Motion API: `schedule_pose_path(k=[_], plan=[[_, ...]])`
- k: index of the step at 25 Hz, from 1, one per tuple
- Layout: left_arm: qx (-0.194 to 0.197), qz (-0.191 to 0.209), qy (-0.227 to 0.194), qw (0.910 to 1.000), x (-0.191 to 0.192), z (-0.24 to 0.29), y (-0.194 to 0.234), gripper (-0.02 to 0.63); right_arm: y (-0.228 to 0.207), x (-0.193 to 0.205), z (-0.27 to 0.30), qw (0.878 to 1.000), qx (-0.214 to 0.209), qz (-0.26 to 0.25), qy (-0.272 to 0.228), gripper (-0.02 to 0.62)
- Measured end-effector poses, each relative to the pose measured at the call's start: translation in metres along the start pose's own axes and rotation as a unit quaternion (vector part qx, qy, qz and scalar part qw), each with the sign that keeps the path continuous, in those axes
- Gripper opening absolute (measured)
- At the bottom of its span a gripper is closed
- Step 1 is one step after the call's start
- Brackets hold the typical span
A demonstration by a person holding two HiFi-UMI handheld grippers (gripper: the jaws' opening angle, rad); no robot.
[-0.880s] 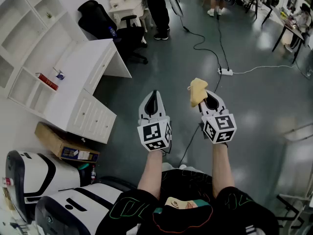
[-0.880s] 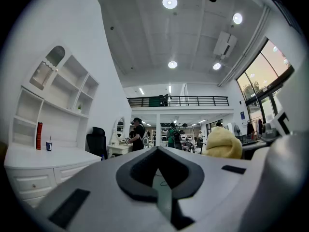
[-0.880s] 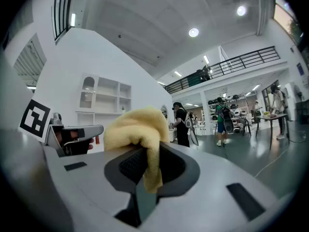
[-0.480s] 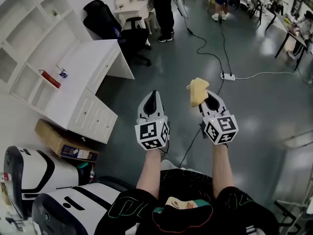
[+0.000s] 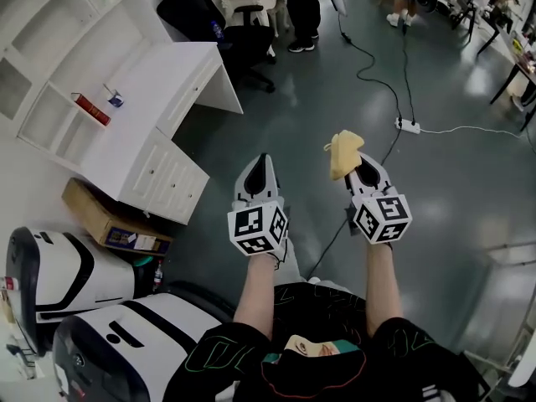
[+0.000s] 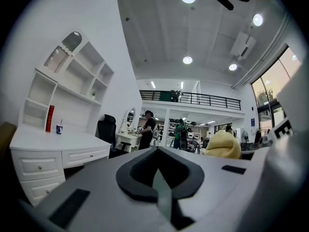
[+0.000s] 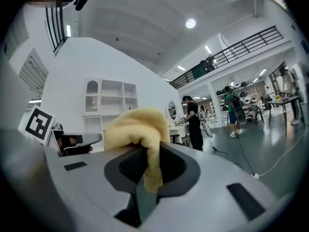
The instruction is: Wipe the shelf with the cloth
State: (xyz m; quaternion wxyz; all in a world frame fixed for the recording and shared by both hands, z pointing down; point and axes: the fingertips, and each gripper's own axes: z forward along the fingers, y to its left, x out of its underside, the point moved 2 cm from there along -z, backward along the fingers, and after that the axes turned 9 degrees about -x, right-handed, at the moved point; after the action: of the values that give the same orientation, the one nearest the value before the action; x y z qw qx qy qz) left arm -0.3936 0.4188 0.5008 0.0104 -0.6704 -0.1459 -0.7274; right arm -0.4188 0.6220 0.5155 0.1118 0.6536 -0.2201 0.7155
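Note:
A white shelf unit (image 5: 50, 48) stands on a white desk (image 5: 159, 99) at the upper left of the head view; it also shows in the left gripper view as the shelf unit (image 6: 67, 91). My right gripper (image 5: 358, 159) is shut on a yellow cloth (image 5: 343, 152), seen bunched between the jaws as the cloth (image 7: 137, 134) in the right gripper view. My left gripper (image 5: 260, 167) is shut with nothing in it, its tip (image 6: 155, 154) pointing toward the room. Both are held over the floor, well apart from the shelf.
A red book (image 5: 90, 109) and a small cup (image 5: 115, 100) sit on the shelf. A black office chair (image 5: 209, 19) stands past the desk. A cardboard box (image 5: 105, 220) lies under it. Cables and a power strip (image 5: 408, 126) cross the floor. People stand in the distance.
The view has shifted so the desk and shelf sit further right and lower in the frame. Both grippers keep their pose, the cloth still held.

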Motion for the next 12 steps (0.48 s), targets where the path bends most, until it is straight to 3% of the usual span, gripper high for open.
schedule_pose_path(k=[12], plan=[[-0.067, -0.048, 0.051, 0.9953, 0.035, 0.118, 0.115, -0.002, -0.013, 0.041, 0.168, 0.996, -0.028, -0.003, 0.081, 0.051]])
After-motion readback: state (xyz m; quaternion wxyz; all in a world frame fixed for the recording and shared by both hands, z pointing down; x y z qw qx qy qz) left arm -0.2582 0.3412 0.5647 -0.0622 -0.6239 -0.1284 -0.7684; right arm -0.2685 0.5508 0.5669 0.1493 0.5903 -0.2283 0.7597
